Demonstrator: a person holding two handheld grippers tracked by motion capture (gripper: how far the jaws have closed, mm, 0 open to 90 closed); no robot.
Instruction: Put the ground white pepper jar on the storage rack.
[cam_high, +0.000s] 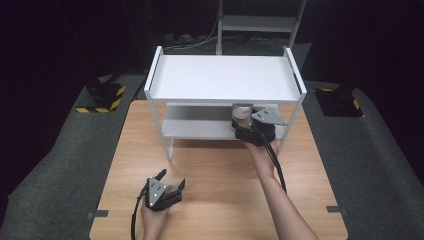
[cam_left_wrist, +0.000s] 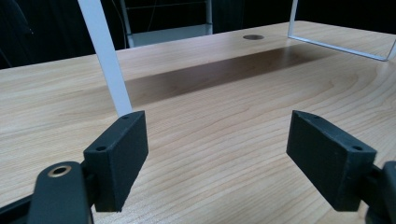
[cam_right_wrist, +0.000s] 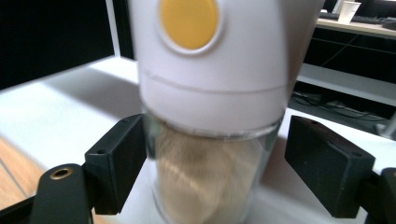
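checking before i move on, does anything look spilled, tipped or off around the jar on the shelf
Nothing stands out. The jar stands upright on the white shelf's lower tier between the open jaws of the right hand-held gripper, its beige contents inside, no spill visible. The left hand-held gripper is open over the bare table.

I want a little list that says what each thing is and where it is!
jar: clear jar of beige powder with a white lid and yellow dot, on the lower shelf of the white rack
right gripper: open, fingers either side of the jar, gap on one side
left gripper: open, holding nothing, low over the wooden table
top shelf: bare
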